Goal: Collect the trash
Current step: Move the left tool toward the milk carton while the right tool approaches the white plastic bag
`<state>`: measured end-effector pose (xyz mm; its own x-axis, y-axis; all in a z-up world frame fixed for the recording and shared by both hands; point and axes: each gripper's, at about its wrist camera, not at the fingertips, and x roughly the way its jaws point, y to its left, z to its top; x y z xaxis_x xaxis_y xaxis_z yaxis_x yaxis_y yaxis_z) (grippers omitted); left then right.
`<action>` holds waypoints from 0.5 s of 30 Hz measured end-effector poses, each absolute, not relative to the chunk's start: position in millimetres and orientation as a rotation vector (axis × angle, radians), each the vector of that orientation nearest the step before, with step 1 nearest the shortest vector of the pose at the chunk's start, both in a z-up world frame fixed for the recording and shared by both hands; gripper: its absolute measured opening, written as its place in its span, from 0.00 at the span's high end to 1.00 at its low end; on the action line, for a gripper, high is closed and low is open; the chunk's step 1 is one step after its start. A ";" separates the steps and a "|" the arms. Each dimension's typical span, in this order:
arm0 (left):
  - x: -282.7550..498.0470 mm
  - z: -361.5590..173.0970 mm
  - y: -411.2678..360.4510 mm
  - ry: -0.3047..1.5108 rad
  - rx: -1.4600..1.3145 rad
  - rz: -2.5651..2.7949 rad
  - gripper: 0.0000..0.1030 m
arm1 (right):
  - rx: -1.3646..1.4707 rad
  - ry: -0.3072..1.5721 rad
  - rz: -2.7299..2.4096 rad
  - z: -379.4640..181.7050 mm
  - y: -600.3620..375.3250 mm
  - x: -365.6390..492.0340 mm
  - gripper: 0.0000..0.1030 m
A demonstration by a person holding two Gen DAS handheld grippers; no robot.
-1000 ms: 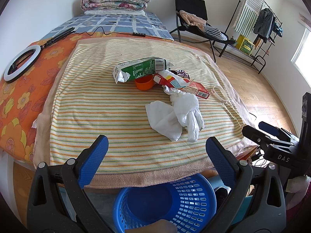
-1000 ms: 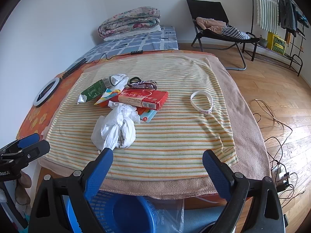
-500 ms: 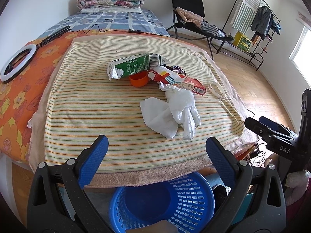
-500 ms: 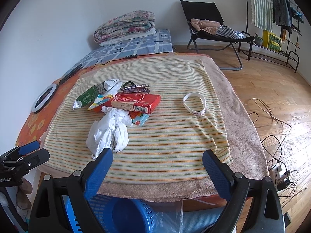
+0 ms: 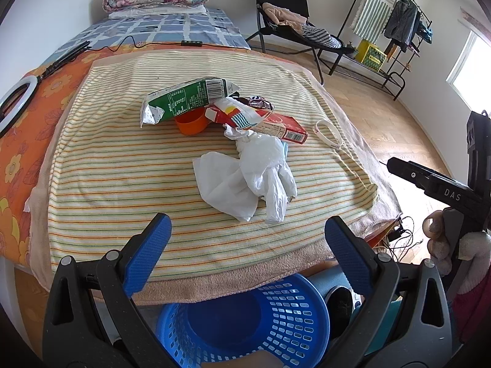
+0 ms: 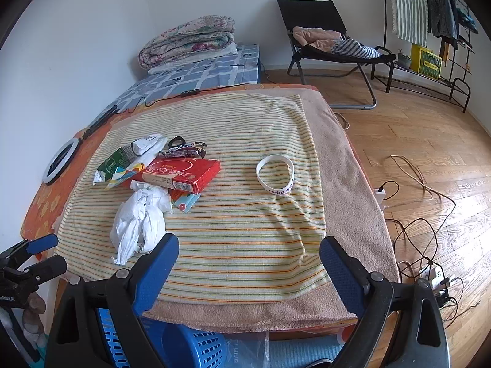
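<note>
Trash lies in a heap on a striped cloth [image 5: 122, 178] over the low table. Nearest me is a crumpled white plastic bag [image 5: 245, 181] [image 6: 141, 220]. Behind it lie a red carton [image 5: 276, 124] [image 6: 184, 171], a green carton [image 5: 184, 98] [image 6: 118, 161], an orange cup [image 5: 190, 122] and a dark wrapper [image 6: 185, 151]. A blue basket [image 5: 245, 319] [image 6: 199, 349] stands on the floor below the table's near edge. My left gripper [image 5: 247, 234] hangs open above the basket, short of the bag. My right gripper [image 6: 248, 254] is open and empty over the cloth's near edge.
A white wristband [image 6: 275, 174] [image 5: 328, 130] lies on the cloth right of the heap. A ring light [image 6: 59, 161] rests at the table's left. A folding chair [image 6: 322, 36], clothes rack [image 6: 429, 24] and floor cables [image 6: 414, 230] fill the right side.
Both grippers have moved forward and lower towards the table, so the heap of trash looks closer. Their jaws stay wide. Nothing on the cloth has moved.
</note>
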<state>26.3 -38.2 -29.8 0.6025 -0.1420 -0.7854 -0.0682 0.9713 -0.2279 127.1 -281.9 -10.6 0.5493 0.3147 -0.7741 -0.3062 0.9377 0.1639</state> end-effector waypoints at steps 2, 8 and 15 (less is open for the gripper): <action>28.5 -30.8 -36.7 0.929 -0.237 -0.038 0.01 | 0.026 0.921 0.384 -7.8 -281.8 130.3 0.08; 39.3 -27.6 -14.1 0.923 -0.262 0.003 0.02 | 0.041 0.933 0.449 -3.5 -266.9 138.4 0.10; 56.7 -15.2 14.6 0.888 -0.260 0.062 0.05 | -0.007 0.928 0.512 -3.2 -233.0 143.9 0.10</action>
